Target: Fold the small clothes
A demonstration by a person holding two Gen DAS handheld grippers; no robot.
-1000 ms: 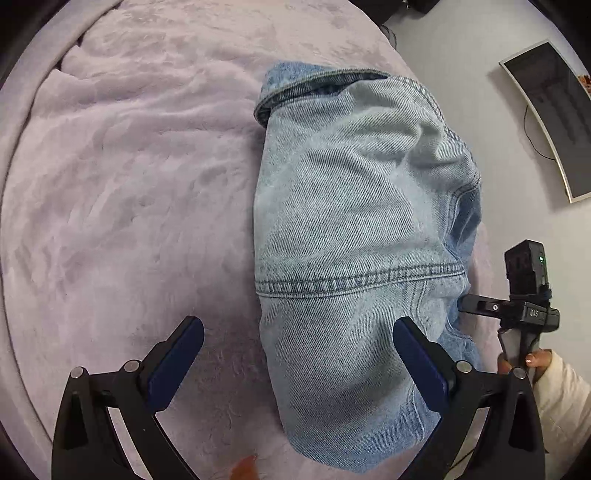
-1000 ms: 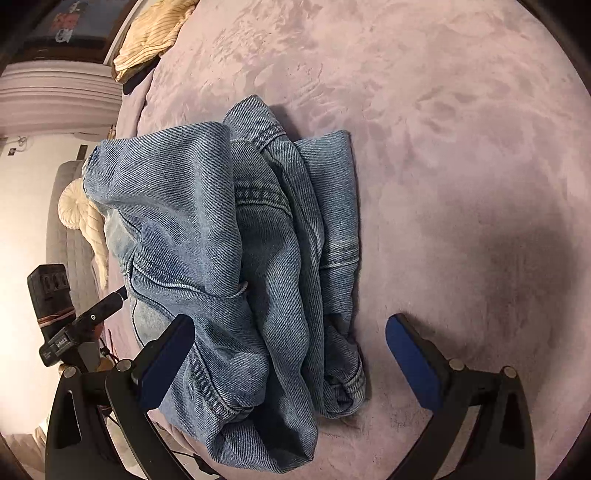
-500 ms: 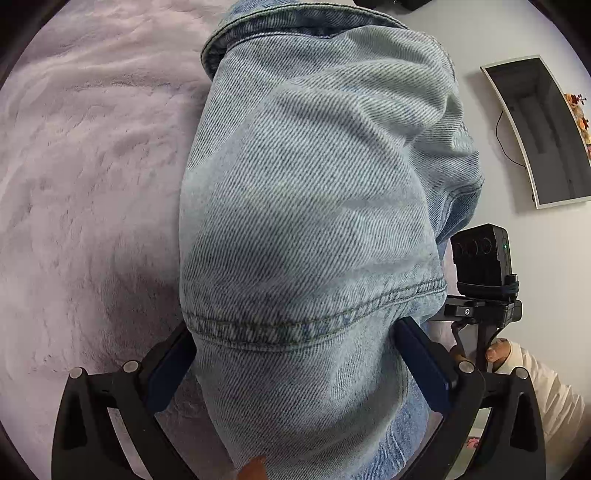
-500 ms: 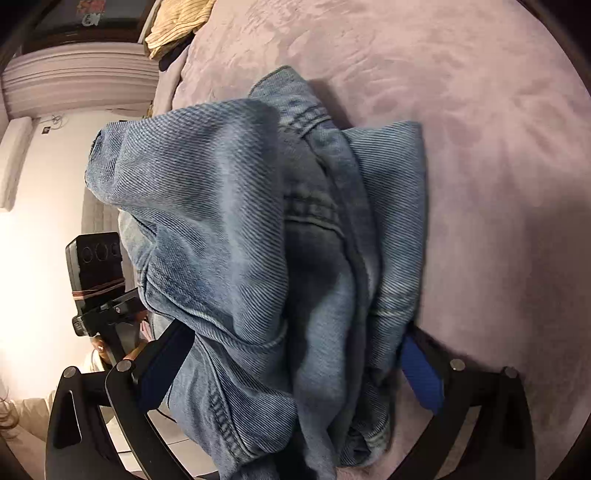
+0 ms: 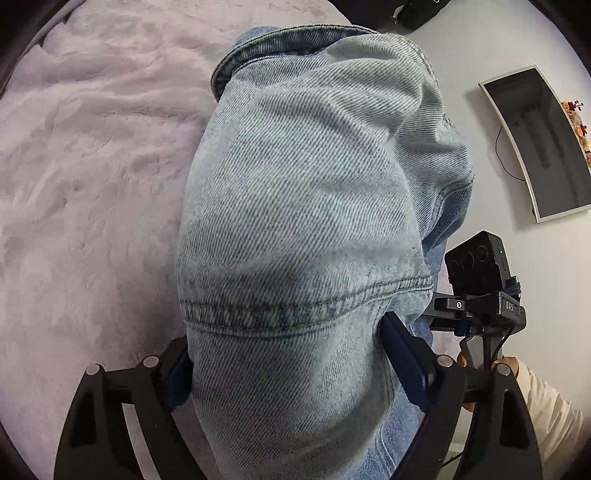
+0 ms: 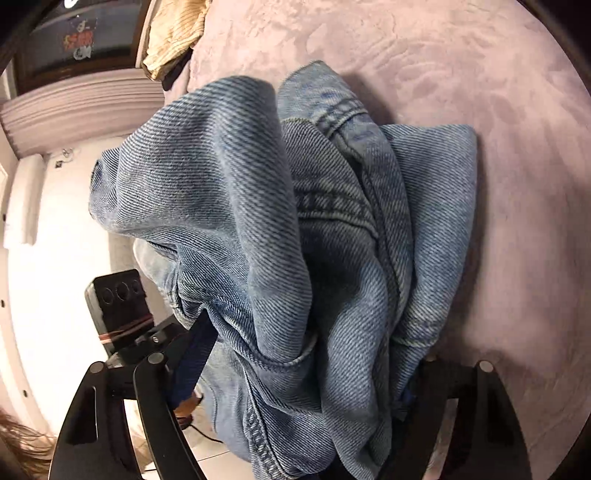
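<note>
A folded pair of light blue denim jeans point(image 5: 306, 206) lies bunched at the edge of a pink plush blanket point(image 5: 92, 166). My left gripper point(image 5: 288, 365) has its blue pads pressed against both sides of the denim, so it is shut on the bundle. In the right wrist view the jeans point(image 6: 303, 236) fill the middle, crumpled in thick folds. My right gripper point(image 6: 306, 373) also clamps the bundle, its left pad point(image 6: 192, 354) against the cloth and its right pad hidden under denim. Each gripper shows in the other's view, on the bundle's opposite side.
The blanket point(image 6: 498, 110) spreads wide to the right in the right wrist view. A cream ribbed garment point(image 6: 173, 33) lies at its far edge. A wall monitor point(image 5: 543, 144) and white wall stand beyond the bed edge. The other gripper's camera unit point(image 5: 480, 273) is close by.
Both grippers moved in around the jeans and narrowed from wide open until the pads press into the denim. The bundle now fills both views.
</note>
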